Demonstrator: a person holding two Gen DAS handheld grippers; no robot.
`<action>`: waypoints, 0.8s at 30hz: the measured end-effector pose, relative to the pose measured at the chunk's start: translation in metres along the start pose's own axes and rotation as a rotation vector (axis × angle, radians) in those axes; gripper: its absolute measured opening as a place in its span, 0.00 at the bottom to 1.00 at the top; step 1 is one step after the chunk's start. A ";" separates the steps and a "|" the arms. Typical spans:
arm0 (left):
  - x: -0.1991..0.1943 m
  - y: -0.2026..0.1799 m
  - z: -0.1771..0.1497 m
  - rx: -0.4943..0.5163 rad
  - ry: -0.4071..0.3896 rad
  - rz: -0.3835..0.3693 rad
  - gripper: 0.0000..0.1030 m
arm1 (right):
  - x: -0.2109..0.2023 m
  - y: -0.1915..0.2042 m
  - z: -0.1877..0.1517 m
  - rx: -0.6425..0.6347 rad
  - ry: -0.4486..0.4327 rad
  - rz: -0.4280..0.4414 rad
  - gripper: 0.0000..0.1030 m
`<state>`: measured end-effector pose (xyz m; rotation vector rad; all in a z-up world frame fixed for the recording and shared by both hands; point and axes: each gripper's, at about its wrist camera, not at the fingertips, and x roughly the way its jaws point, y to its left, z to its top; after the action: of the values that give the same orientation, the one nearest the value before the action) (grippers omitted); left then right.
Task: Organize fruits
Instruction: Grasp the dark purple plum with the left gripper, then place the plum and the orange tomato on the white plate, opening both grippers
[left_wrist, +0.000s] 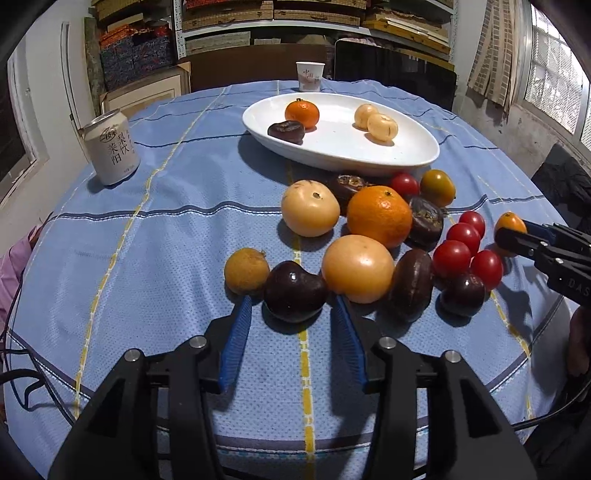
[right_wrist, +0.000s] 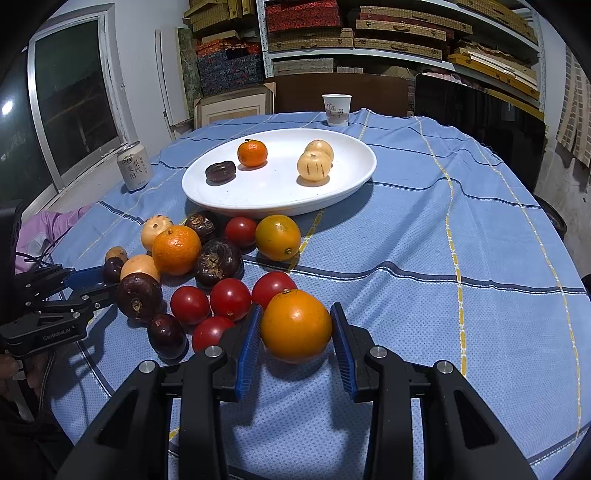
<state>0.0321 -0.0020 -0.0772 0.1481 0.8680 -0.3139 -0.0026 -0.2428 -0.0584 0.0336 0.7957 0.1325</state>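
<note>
A white oval plate (left_wrist: 406, 155) (right_wrist: 354, 173) holds a mandarin (left_wrist: 301, 113), a dark fruit (left_wrist: 286, 131) and two pale fruits (left_wrist: 382, 127). A cluster of loose fruit lies on the cloth before it. My left gripper (left_wrist: 293, 302) is open, its blue pads on either side of a dark purple fruit (left_wrist: 294, 291), not touching. My right gripper (right_wrist: 295, 312) straddles a small orange fruit (right_wrist: 296, 325); the left pad touches it, the right pad stands just beside it. That orange fruit (left_wrist: 509, 223) and the right gripper's fingers (left_wrist: 532, 245) show at right in the left view.
A drink can (left_wrist: 112, 147) (right_wrist: 135, 166) stands at the left of the blue striped tablecloth (right_wrist: 461, 258). A paper cup (left_wrist: 310, 75) (right_wrist: 337, 109) stands behind the plate. Cherry tomatoes (right_wrist: 229, 299), a large mandarin (left_wrist: 379, 216) and pale round fruits (left_wrist: 357, 268) crowd the cluster.
</note>
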 end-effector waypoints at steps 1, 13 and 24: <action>0.000 0.000 0.000 0.001 0.000 0.000 0.44 | 0.000 0.000 0.000 0.000 0.001 0.000 0.37; -0.010 -0.001 -0.005 0.008 -0.046 -0.025 0.32 | 0.000 0.000 0.000 0.001 0.000 -0.001 0.37; -0.031 0.004 -0.004 0.000 -0.085 -0.029 0.32 | -0.002 -0.001 -0.002 0.003 -0.017 0.002 0.37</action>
<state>0.0119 0.0090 -0.0560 0.1214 0.7861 -0.3448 -0.0054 -0.2437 -0.0581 0.0387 0.7786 0.1328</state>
